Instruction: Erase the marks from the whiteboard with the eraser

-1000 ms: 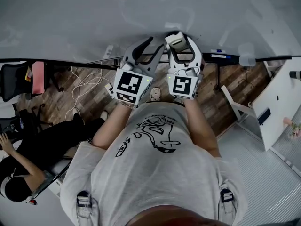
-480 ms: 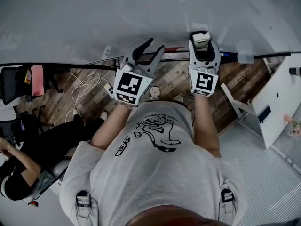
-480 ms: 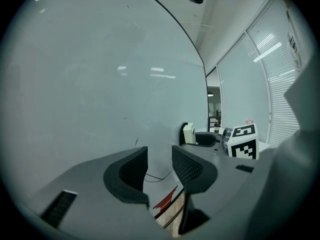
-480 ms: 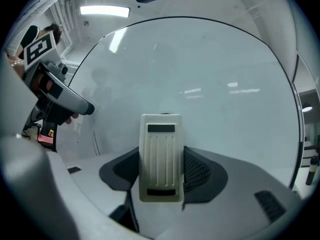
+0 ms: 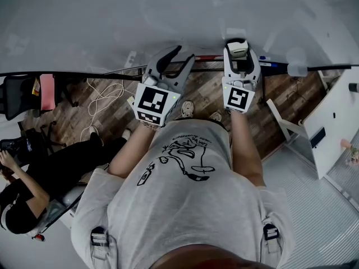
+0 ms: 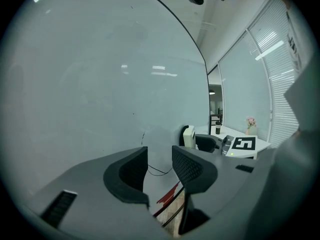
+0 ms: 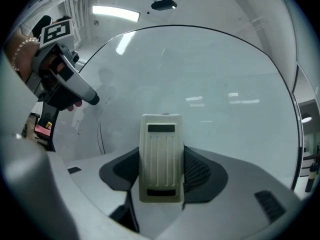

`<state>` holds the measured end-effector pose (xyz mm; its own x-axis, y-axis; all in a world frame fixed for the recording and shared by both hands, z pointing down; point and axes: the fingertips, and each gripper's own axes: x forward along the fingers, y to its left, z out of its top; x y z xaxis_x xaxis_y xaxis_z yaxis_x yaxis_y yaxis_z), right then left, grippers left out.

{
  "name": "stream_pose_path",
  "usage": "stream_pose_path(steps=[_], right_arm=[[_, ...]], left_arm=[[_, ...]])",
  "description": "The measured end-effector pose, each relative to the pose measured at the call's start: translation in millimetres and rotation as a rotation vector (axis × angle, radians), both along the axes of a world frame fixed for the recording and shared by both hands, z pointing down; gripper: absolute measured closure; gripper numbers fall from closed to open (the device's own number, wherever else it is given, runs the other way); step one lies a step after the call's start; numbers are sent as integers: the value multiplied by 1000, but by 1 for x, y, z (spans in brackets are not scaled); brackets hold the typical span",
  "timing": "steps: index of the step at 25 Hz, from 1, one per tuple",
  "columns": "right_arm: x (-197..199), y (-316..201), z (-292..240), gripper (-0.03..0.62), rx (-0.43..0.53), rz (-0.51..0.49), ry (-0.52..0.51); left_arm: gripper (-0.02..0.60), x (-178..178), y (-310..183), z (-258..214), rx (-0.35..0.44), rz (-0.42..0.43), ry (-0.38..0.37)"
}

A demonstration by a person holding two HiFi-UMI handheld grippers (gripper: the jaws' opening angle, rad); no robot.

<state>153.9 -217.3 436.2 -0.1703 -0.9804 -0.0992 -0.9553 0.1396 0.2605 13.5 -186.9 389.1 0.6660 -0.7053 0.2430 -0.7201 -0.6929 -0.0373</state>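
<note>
The whiteboard (image 5: 101,21) fills the top of the head view, with faint smudged traces on it. My right gripper (image 5: 237,45) is shut on a cream ribbed eraser (image 5: 238,48), held just off the board's lower edge. In the right gripper view the eraser (image 7: 160,156) stands upright between the jaws, and a thin dark line (image 7: 100,136) shows on the board (image 7: 200,74) to its left. My left gripper (image 5: 180,58) is open and holds nothing, to the left of the right one. In the left gripper view its jaws (image 6: 160,161) face the board (image 6: 100,84), near a short dark mark (image 6: 142,136).
Markers (image 5: 263,65) lie on the board's tray. A person (image 5: 33,178) sits at lower left beside a chair (image 5: 19,97). White cables (image 5: 104,97) trail over the wooden floor. A white cabinet (image 5: 331,122) stands at the right.
My right gripper has carried the eraser rightwards, away from the left gripper, along the board's lower edge, then eased slightly back. The left gripper has hardly moved.
</note>
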Motion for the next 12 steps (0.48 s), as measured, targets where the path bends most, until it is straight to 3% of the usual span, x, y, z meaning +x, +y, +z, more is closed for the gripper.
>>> stream_pose_path(steps=[6, 12], right_arm=[[-30, 2, 25, 336, -18, -30, 97], [-75, 5, 46, 336, -58, -91, 129]], left_arm=[[417, -12, 2, 1, -8, -14, -14], [417, -24, 4, 3, -15, -27, -22]])
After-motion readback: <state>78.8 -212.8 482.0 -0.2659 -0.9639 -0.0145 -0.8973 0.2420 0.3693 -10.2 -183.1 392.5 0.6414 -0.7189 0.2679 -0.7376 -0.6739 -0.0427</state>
